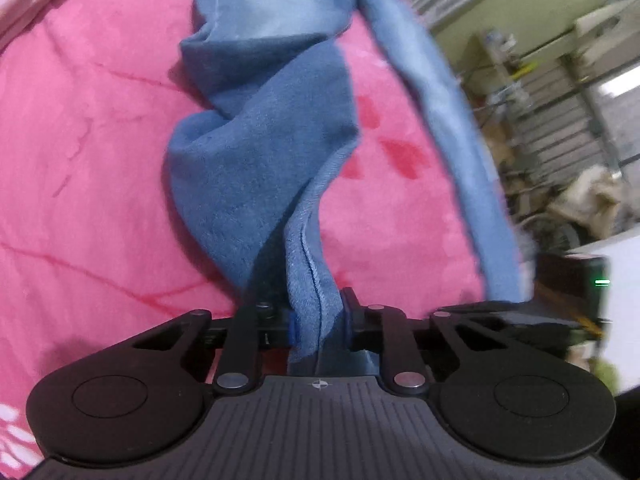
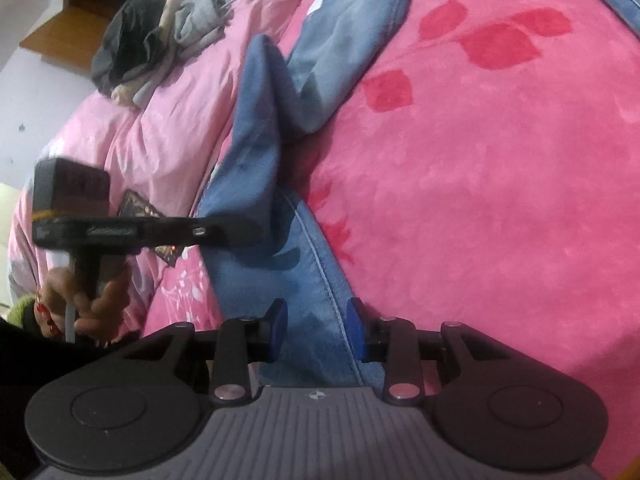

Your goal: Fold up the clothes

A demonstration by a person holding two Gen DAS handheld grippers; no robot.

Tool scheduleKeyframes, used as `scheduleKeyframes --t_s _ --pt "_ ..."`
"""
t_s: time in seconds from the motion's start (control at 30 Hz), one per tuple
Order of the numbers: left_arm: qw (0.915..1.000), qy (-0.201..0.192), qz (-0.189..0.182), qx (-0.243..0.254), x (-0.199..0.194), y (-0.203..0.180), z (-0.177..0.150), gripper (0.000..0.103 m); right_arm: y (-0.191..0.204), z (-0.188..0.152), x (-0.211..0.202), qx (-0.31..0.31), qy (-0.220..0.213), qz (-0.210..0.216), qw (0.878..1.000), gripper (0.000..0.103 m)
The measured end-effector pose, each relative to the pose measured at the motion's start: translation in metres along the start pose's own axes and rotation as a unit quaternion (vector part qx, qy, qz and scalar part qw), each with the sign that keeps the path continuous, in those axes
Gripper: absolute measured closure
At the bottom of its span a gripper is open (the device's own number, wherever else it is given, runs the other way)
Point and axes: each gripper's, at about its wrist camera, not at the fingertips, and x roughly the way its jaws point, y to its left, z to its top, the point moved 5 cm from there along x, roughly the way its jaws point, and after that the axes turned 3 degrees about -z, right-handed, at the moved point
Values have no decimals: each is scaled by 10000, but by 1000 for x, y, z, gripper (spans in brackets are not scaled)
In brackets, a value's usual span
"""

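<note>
Folding barely begun: left gripper point(image 1: 320, 322) clamps the twisted garment point(image 1: 256, 152); right gripper point(image 2: 317, 330) straddles a seam, half-open, over the bed point(image 2: 500, 200).

Pink blanket point(image 2: 500, 200) — dark clothes pile point(image 2: 132, 44) beyond.

Both wrist cameras look forward along their fingers, close over the pink bed point(image 1: 80, 160), sharing the blue garment point(image 2: 248, 160).

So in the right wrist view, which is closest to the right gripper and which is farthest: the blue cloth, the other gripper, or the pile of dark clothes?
1. Blue cloth, between the right gripper fingers.
2. Left gripper, off to the left.
3. Pile of dark clothes, far up at top left on the pink bedding.
</note>
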Motion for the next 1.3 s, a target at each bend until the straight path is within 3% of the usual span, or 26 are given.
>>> scheduleKeyframes --t_s 0.1,0.17,0.27,0.37,0.63,0.9,1.07,1.3 --pt "9974 -144 -652 -285 -13 -1 0 88 0 -3 2 24 32 9 10000 67" --pt "9910 -271 -1138 -650 -23 7 -2 89 0 -4 3 41 53 16 10000 67" --pt "9798 -427 -1567 -1164 -34 25 -12 89 1 -7 5 65 84 25 9999 67" --pt "9756 -486 -1453 -1571 -46 50 -27 89 -1 -8 5 90 105 26 9999 68" --pt "9754 -607 -599 -2034 -66 107 -52 90 0 -5 6 28 145 -33 9999 68" --pt "9747 -624 -328 -2122 -71 131 -62 86 6 -1 13 108 93 14 9999 67" --pt "9754 -620 -322 -2093 -73 133 -62 86 16 2 24 505 14 516 9974 67" --pt "9755 -649 -339 -2073 -71 135 -62 86 32 0 64 401 461 652 9960 65"
